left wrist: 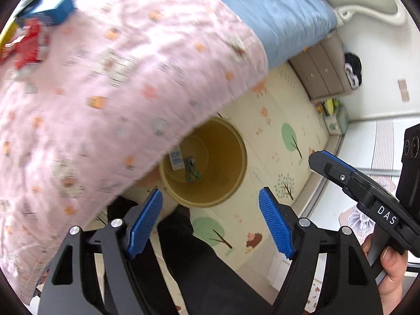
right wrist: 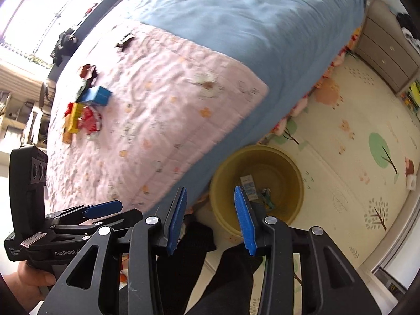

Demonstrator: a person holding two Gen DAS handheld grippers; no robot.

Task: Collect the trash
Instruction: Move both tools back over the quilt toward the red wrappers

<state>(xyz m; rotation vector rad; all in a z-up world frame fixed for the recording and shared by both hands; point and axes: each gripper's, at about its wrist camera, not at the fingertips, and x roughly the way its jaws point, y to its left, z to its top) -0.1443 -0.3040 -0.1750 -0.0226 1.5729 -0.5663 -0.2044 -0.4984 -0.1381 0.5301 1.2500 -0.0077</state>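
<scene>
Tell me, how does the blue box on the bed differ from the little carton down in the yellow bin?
The blue box lies on the pink quilt beside red and yellow wrappers; the carton lies at the bottom of the yellow bin on the floor. The blue box is solid blue; the carton is pale with blue print. Both look like small cardboard packages.

Lying at twelve o'clock, a bed [right wrist: 249,26] under blue sheet and pink quilt [right wrist: 157,92]; spreading at four, a tree-printed play mat [right wrist: 354,136]; standing at two, a drawer chest [right wrist: 386,52]; glowing at ten, a window [right wrist: 39,8].
</scene>
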